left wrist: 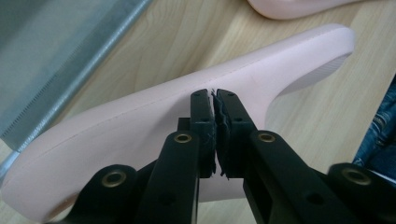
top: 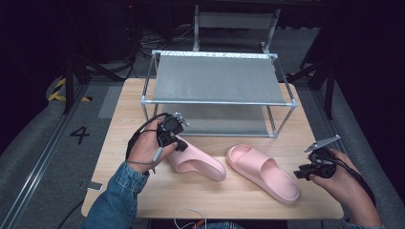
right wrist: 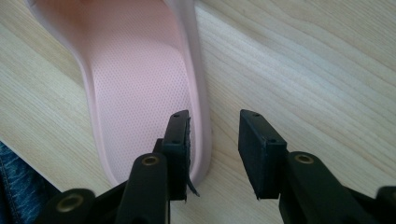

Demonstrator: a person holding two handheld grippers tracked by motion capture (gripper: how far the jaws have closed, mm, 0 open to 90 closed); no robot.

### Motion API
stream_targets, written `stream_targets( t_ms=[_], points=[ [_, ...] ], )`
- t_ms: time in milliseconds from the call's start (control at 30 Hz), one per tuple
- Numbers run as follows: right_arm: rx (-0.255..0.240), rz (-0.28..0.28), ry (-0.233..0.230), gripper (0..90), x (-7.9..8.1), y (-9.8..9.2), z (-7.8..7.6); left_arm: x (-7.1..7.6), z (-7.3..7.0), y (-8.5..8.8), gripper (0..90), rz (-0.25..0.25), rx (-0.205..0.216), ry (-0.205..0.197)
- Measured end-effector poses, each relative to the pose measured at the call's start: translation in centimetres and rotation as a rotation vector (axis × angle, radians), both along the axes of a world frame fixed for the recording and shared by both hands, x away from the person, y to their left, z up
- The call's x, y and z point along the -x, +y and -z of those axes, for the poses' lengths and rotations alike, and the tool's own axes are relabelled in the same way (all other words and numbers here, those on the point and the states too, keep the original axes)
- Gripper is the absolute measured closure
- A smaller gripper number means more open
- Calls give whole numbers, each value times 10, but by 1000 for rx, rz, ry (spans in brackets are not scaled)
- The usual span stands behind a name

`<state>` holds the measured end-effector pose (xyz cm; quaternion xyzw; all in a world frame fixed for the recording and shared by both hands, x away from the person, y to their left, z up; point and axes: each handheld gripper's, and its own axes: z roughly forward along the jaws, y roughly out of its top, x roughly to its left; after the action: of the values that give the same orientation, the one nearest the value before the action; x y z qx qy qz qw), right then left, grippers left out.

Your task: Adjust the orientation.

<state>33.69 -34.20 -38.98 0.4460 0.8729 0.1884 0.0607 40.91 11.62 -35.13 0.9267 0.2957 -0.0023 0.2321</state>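
**On the wooden table, two pink slippers**

On the table (top: 205, 195), the left slipper (top: 198, 161) lies before the rack (top: 217, 78); the left gripper (left wrist: 215, 109), jaws together, rests against its strap. The right gripper (right wrist: 214, 149), jaws apart, straddles the right slipper's (right wrist: 140, 88) heel rim.

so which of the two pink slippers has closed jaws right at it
The left slipper, nearer the rack: the left gripper is shut at its edge. The right slipper has the right gripper open at its heel.

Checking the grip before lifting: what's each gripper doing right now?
Left gripper: shut, against the left slipper.
Right gripper: open, straddling the right slipper rim.
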Motion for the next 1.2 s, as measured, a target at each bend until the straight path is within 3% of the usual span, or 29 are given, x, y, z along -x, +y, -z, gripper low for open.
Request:
stream_targets(
  t_ms=[333,400,433,467,533,700,933,1033,1200],
  points=[
    [-5,34,-7,625,11,-10,1,-11,3,-13,746,-1,28,-52],
    [-7,40,-9,616,13,-12,2,-13,5,-15,675,-2,37,-84],
    [-13,51,-13,606,14,-13,3,-14,5,-17,630,-12,52,-120],
    [-13,51,-13,606,14,-13,3,-14,5,-17,594,-12,52,-120],
    [-14,57,-23,597,15,-14,3,-14,3,-16,551,-33,83,-182],
    [-19,50,-65,569,16,-17,1,-12,-3,-10,529,-65,123,-243],
    [-21,36,-59,559,14,-15,4,-3,2,-18,528,-19,103,-245],
    [-23,30,-61,560,14,-14,3,0,7,-23,577,18,82,-184],
    [-18,19,-56,561,13,-12,4,-1,23,-33,641,36,28,-140]
  ],
)
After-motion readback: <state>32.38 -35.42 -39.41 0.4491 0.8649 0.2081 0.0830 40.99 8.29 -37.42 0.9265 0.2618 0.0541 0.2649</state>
